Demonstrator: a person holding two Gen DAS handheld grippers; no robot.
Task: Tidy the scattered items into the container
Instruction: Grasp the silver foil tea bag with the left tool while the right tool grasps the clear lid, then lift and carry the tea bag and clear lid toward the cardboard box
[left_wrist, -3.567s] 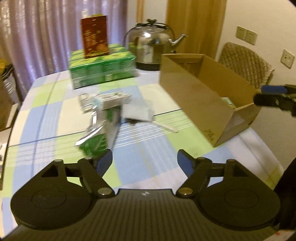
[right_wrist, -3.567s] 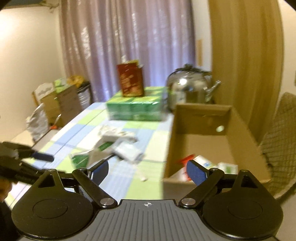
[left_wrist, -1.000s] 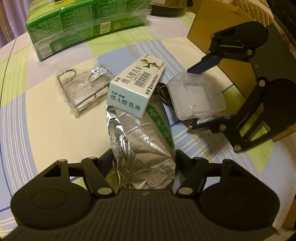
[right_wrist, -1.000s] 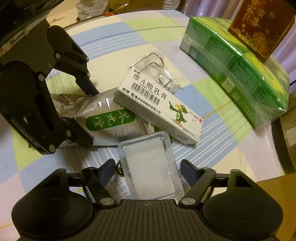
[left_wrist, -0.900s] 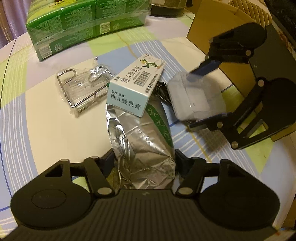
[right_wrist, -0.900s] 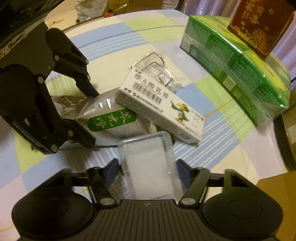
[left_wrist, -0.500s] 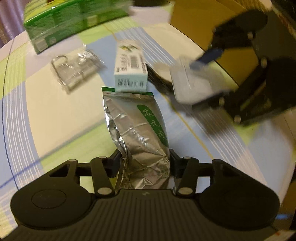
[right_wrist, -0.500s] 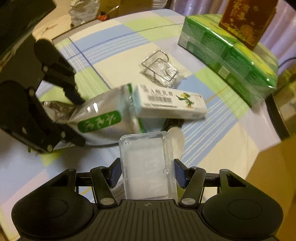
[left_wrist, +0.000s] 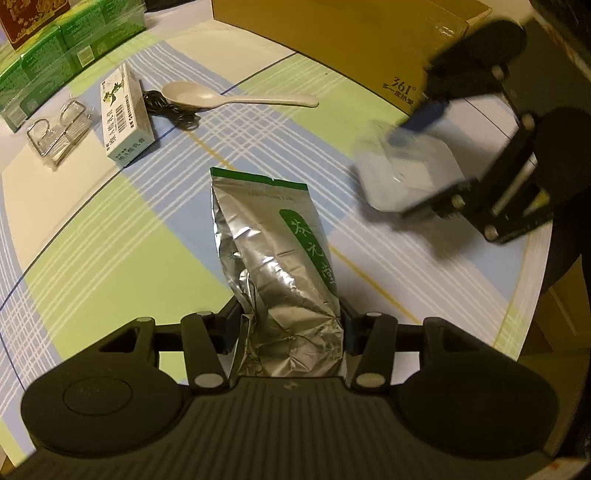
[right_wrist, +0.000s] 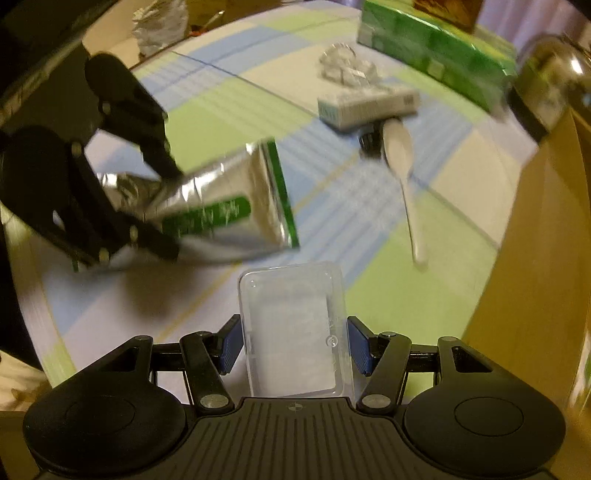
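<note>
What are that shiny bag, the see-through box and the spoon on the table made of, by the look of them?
The bag looks like metallic foil: silvery, mirror-bright, sharply creased, with a green printed label. The box looks like clear hard plastic: glossy and see-through, with moulded rounded corners. The spoon is cream-white, smooth and opaque; plastic or ceramic, the pictures cannot settle which.

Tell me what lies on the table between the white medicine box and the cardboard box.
A white spoon and a black cord bunched against the medicine box; bare tablecloth reaches the cardboard box. The left wrist view shows it.
</note>
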